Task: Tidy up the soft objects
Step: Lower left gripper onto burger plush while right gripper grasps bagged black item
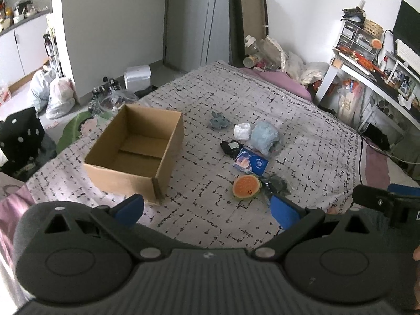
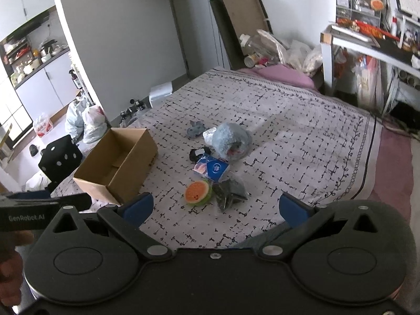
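Since the watermelon plush (image 2: 197,193) lies just ahead of my right tool (image 2: 214,210), nearer than the left tool (image 1: 207,210), both tools wide apart, I judge right goes first.

Black ribbed bodies, blue fingers (image 1: 284,211), silver screws

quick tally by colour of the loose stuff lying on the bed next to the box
Blue or grey-blue: 3, small plush, fluffy bundle, blue packet
White: 1, crumpled white item
Black or dark: 2, black item, dark bagged item
Orange and green: 1, watermelon plush
Total: 7
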